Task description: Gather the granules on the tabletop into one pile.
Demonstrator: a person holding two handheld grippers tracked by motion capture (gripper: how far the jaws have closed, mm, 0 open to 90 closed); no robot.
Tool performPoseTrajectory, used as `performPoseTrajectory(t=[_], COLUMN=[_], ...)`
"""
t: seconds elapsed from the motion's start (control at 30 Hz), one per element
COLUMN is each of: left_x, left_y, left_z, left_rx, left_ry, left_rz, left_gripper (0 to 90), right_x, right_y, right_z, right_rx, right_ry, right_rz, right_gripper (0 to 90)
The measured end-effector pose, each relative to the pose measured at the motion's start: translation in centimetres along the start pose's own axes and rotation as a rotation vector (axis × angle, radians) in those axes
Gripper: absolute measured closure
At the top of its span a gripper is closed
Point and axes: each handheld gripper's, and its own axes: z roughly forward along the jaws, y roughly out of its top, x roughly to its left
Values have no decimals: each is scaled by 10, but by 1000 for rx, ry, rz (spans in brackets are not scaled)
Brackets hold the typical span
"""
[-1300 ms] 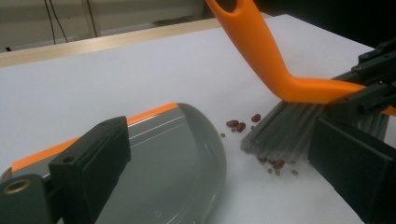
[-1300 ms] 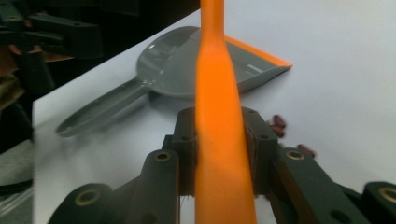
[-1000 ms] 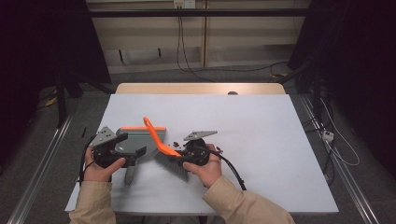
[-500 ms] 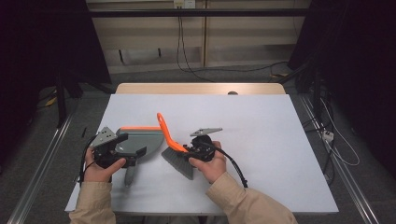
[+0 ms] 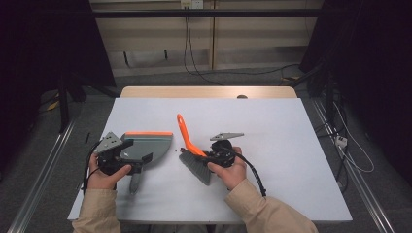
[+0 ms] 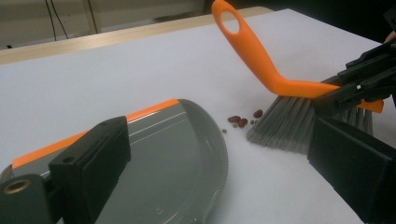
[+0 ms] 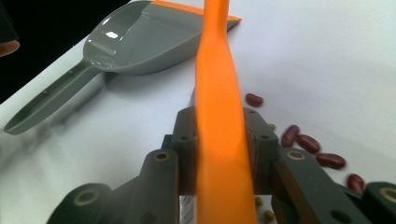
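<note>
In the high view I had the right gripper (image 5: pixel 212 156) in the lower middle of the frame, its jaws clamped on the orange back of the brush (image 5: pixel 192 150). The handle rose up and to the left from the grip, and the grey bristles pointed down toward the bottom of the frame, onto the white table (image 5: pixel 272 131). In the right gripper view the brush (image 7: pixel 219 116) ran up the middle of the frame between the two jaws, which pressed on it from both sides.

The dustpan (image 5: pixel 145 145) lay flat at the left of the high view, just left of the brush but apart from it, with its orange edge at the top and its handle going down. The left gripper (image 5: pixel 127 154) was over the rear part of the pan. In the left gripper view its jaws stood wide apart, one at the lower left and one at the lower right, with the pan (image 6: pixel 168 158) under them; I think they did not press on it, but the contact was hard to see.

Some red beans (image 6: pixel 240 120) lay on the table between the pan's rim and the bristles. In the right gripper view the beans (image 7: pixel 308 142) were at the right of the frame.
</note>
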Motion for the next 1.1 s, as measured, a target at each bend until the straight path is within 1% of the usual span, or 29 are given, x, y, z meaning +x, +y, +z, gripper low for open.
performPoseTrajectory(t=[0.17, 0.4, 0.53, 0.6, 0.7, 0.73, 0.77, 0.83, 0.93, 1.03, 1.1], left_x=[0, -1, -1, -2, -2, -2, -2, -1, -1, 0, 0], left_y=[0, 0, 0, 0, 1, 1, 1, 1, 1, 1, 1], left_z=[0, 1, 1, 2, 2, 2, 2, 2, 2, 2, 2], left_rx=[3, 4, 1, 3, 5, 6, 5, 3, -1, 0, -2], left_ry=[2, 1, 4, 4, 2, 3, 2, 2, 2, 1, 0], left_rz=[4, 3, 3, 1, 12, 12, 11, 10, 4, 4, -1], left_gripper=[59, 59, 60, 60, 60, 60, 60, 60, 60, 59, 59], right_x=[-9, -14, -17, -17, -15, -13, -11, -9, -3, 3, 8], right_y=[-3, -4, -5, -5, -4, -3, -2, 1, 7, 15, 19], right_z=[-7, -16, -19, -20, -19, -19, -19, -18, -16, -9, 0], right_rx=[-6, -8, -16, -24, -43, -46, -52, -71, -96, -115, -121], right_ry=[-11, -42, -48, -38, -12, -15, -10, 13, 27, 29, 16], right_rz=[19, 6, 2, 10, 21, 9, 8, 18, 22, 12, -2], right_gripper=[704, 703, 704, 706, 709, 710, 710, 710, 710, 710, 711])
